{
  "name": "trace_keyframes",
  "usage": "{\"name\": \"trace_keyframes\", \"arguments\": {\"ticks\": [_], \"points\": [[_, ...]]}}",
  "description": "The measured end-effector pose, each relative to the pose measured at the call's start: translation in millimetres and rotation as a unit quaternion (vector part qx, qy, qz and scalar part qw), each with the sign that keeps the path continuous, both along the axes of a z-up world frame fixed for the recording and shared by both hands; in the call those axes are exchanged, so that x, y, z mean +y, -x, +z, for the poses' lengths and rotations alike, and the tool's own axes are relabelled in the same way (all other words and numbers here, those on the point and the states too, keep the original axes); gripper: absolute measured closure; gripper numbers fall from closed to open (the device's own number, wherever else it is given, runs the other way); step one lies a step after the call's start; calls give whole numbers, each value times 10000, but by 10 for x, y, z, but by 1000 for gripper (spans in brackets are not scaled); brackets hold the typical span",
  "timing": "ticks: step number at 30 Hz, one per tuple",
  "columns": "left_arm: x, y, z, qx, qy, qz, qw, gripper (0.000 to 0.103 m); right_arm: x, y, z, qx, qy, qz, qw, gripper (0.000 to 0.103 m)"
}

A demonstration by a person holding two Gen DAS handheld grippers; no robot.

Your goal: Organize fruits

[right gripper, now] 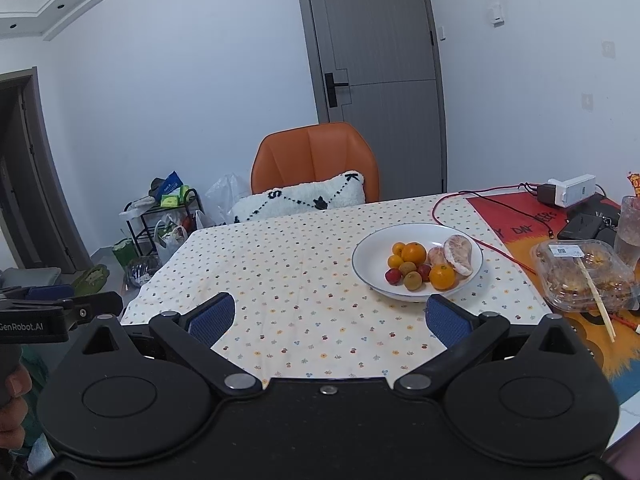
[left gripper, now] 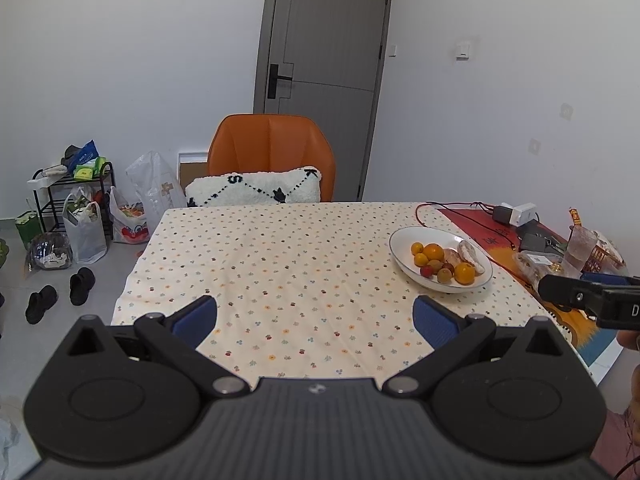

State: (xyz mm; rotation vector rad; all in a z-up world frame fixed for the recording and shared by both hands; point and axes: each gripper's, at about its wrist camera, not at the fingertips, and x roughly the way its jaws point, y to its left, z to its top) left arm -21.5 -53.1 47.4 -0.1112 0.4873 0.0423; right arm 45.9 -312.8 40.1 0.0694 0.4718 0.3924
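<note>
White walls and a grey door back a surface point(right gripper: 304, 280) under a dotted cloth. On it the white plate point(right gripper: 372, 252) holding the fruits point(right gripper: 424, 266) sits right of centre in the right wrist view, just beyond the right tongs point(right gripper: 329, 318), whose jaws gape wide and empty. In the left wrist view the plate point(left gripper: 404, 240) lies further to the right of the left tongs point(left gripper: 315, 320), also wide open and empty. By my judgement the right tongs are nearer.
</note>
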Motion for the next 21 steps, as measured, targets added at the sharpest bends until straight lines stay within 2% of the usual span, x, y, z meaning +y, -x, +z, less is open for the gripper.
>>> {"name": "trace_keyframes", "arguments": {"ticks": [21], "points": [[8,-15,-14,12,4,11,10000,0,23,-33,-47,39,54,-28,10000,0]]}}
